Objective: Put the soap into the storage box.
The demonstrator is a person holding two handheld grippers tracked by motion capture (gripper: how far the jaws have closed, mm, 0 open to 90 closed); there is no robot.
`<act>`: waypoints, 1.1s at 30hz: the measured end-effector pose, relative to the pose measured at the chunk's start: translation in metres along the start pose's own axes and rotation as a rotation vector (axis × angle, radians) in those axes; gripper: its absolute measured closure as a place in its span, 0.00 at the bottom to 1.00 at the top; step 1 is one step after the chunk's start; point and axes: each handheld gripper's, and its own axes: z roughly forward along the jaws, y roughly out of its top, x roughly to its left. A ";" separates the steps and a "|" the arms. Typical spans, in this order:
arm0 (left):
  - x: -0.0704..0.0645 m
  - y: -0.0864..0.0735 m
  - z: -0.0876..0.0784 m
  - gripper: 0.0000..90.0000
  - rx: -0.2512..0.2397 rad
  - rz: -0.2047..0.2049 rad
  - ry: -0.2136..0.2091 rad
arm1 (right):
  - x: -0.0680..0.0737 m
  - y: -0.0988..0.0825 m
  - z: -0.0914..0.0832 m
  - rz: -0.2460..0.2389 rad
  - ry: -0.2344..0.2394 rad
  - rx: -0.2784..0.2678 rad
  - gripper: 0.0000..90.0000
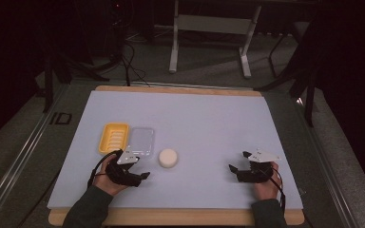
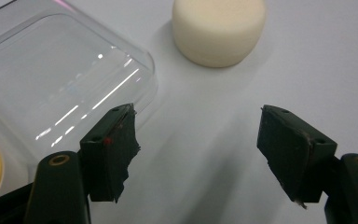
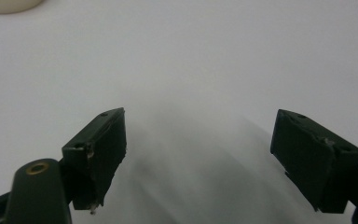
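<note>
Lower left of the high view, the left hand-held gripper (image 1: 145, 175) stands open and empty, just beside the clear plastic lid (image 2: 51, 88) and near the round cream sponge (image 1: 168, 157) on the white surface (image 1: 209, 123); lower right, the right hand-held gripper (image 1: 231, 168) gapes empty too.

The clear lid (image 2: 51, 88) looks like thin glossy plastic, with bright streaks of light on its smooth top. At its 9 o'clock lies the yellow tray (image 1: 113, 137), plastic with a ribbed floor. The cream puck (image 2: 219, 29) at the lid's 3 o'clock is matt and looks soft like foam. The table sheet (image 1: 209, 128) is matt and smooth; its edge (image 1: 180, 217) looks like wood. The pads (image 2: 116, 154) are matt black, frayed at the edges.
</note>
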 end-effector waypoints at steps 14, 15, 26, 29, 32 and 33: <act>-0.008 0.046 0.011 0.29 0.073 0.141 -0.020 | 0.001 0.000 0.000 -0.003 0.003 -0.004 0.20; -0.008 0.046 0.011 0.29 0.073 0.141 -0.020 | 0.001 0.000 0.000 -0.003 0.003 -0.004 0.20; -0.004 0.068 0.025 0.27 0.170 0.204 -0.050 | 0.000 0.000 -0.001 0.000 0.004 -0.002 0.20; -0.004 0.073 0.028 0.22 0.186 0.219 -0.048 | 0.000 0.000 -0.001 0.000 0.005 -0.002 0.20; -0.003 0.079 0.036 0.20 0.219 0.237 -0.054 | 0.000 0.000 -0.001 -0.001 0.006 -0.002 0.20; -0.003 0.079 0.036 0.20 0.219 0.237 -0.054 | 0.000 0.000 -0.001 -0.001 0.006 -0.002 0.20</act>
